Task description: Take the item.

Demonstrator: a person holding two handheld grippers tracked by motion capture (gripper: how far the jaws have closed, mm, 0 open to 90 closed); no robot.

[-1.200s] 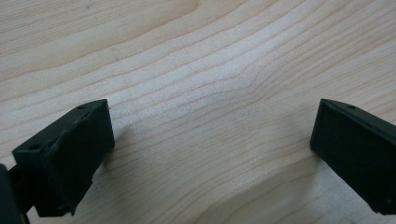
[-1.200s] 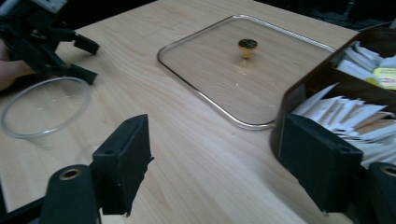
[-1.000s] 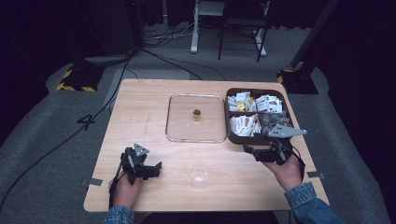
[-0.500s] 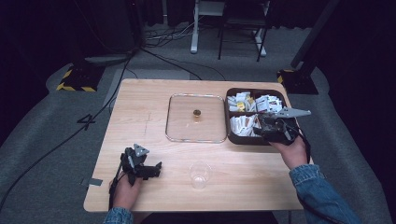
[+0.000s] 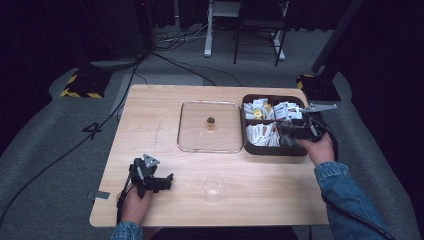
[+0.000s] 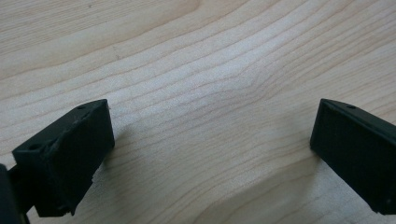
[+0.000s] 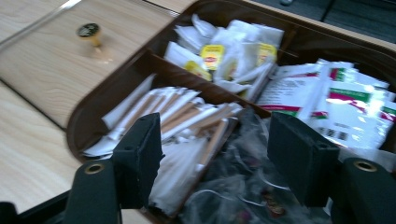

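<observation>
1. Now the right gripper (image 7: 212,158) hangs over the brown box (image 5: 247,146), its jaws apart and just closing a little, gripping nothing.
2. Below it lie clear bags (image 7: 243,186), beside paper sticks (image 7: 187,116).
3. Left gripper (image 6: 212,154) rests wide open on the table (image 6: 196,70).

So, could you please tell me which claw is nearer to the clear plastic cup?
Left. The left claw rests on the table just left of the clear plastic cup; the right claw is farther off, over the brown compartment box.
</observation>
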